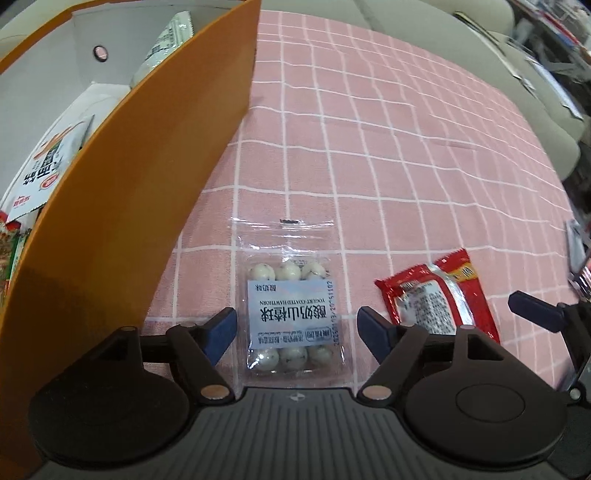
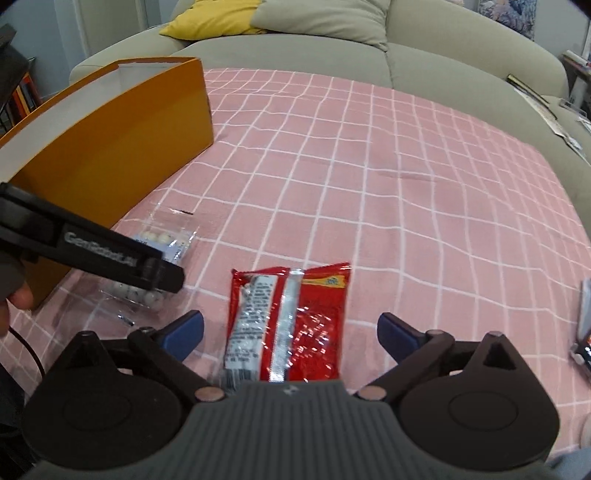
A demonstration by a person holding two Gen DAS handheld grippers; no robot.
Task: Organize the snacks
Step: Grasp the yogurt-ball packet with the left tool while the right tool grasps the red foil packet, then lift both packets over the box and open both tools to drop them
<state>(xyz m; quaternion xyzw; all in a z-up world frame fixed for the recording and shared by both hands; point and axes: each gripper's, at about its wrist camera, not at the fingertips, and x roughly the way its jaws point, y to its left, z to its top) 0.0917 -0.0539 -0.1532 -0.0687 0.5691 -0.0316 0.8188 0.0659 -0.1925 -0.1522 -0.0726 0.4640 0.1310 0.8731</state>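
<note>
Left wrist view: left claw (image 1: pixel 295 328) points steeply down at the surface (image 1: pixel 406 147), which carries a pink cloth w/ white grid. Jaws spread wide, holding nothing. Clear pack (image 1: pixel 293 314) of white balls lies flat on the cloth between the blue fingertips (image 1: pixel 221 332), apart from both pads; label text reads upside down. Orange box (image 1: pixel 129 221) stands just left of the pack, white inside. Box holds several snack packs: a white bag (image 1: pixel 48 162) w/ print near the front wall, and another white pack (image 1: pixel 170 37) farther back. Red pack (image 1: pixel 436 295) lies on the cloth to the right of the clear pack, near it, not touching. One finger of the right claw (image 1: pixel 535 314) shows at the right edge, beside the red pack.

Right wrist view: right claw (image 2: pixel 291 332) also wide open, empty. Red pack (image 2: pixel 288 325) lies flat between its fingertips, back seam up, clear of both pads. Left claw (image 2: pixel 110 258) crosses at left above the clear pack (image 2: pixel 162 240), partly hiding it. Box (image 2: pixel 122 147) stands behind, at left. Grey sofa (image 2: pixel 332 48) w/ yellow cushion (image 2: pixel 218 18) lies beyond the surface. A hand (image 2: pixel 14 291) shows at the left edge.
</note>
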